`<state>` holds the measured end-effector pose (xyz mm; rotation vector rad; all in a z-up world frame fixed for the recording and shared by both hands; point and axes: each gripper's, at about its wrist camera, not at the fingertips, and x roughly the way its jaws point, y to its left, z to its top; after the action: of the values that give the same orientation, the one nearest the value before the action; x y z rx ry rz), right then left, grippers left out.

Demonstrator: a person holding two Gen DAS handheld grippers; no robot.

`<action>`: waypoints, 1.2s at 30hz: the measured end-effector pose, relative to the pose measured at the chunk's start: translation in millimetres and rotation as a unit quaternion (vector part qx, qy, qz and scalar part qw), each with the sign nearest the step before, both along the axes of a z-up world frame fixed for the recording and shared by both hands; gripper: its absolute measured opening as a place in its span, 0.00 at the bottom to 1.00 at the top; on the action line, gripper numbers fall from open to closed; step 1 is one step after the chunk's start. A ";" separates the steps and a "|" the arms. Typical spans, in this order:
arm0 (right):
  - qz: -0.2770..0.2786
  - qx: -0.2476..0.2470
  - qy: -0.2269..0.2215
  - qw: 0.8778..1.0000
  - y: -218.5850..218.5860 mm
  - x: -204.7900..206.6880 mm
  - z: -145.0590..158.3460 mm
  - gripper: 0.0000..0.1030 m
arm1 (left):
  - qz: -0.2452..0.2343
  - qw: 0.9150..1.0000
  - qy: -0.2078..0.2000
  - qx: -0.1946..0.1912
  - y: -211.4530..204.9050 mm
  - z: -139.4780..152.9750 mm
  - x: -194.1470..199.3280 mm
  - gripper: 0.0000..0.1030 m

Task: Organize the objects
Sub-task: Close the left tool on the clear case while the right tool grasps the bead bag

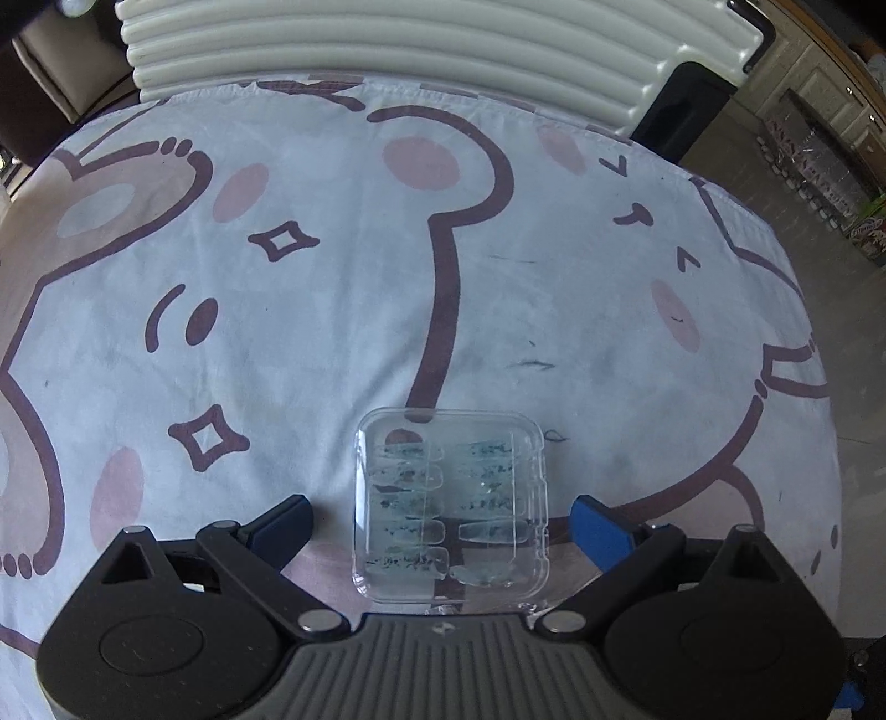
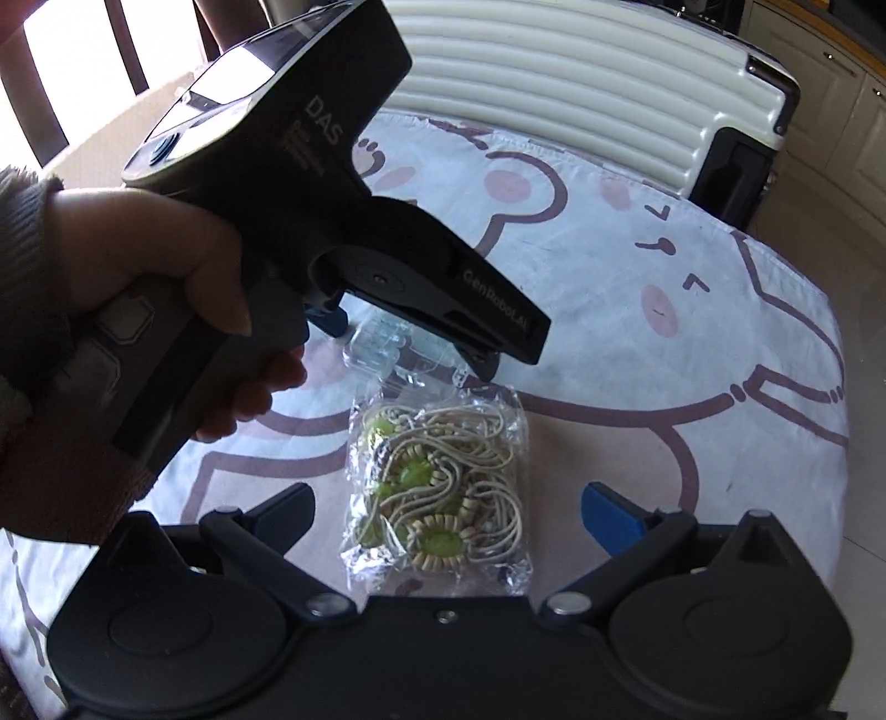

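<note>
Left gripper [image 1: 443, 518] wide around clear nail box [image 1: 449, 507]; right gripper [image 2: 446, 512] wide around bead bag [image 2: 437, 493], box at 12 o'clock.

So the plastic case [image 1: 449, 507] sat on the bedsheet [image 1: 332, 343], right between the left gripper [image 1: 443, 523] fingers; the bagged necklace [image 2: 434, 490] lay just in front of it, between the right gripper [image 2: 446, 512] fingers; suitcase [image 1: 421, 50] stood behind the bed.
</note>
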<state>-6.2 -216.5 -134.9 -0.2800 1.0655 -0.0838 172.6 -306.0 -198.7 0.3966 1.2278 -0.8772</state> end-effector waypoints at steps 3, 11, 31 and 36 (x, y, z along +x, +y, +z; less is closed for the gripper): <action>-0.006 0.001 0.012 1.000 -3.8 3.7 -5.6 1.00 | -0.010 0.999 -0.030 0.005 1.5 1.1 -2.8 0.87; -0.006 0.002 0.029 1.000 -2.4 16.4 -14.3 1.00 | -0.017 0.998 -0.057 -0.003 27.1 3.8 14.6 0.73; -0.031 -0.011 0.085 0.996 5.9 41.5 -41.2 0.74 | 0.010 0.998 -0.066 0.009 86.4 -0.1 51.0 0.72; -0.046 -0.006 0.074 0.996 5.4 40.4 -35.1 0.68 | 0.026 0.997 -0.068 0.001 95.3 2.7 48.3 0.72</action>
<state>34.3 -211.0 -170.0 -0.2512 1.2252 -0.1547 221.0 -210.8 -196.0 0.4173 1.1091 -0.7909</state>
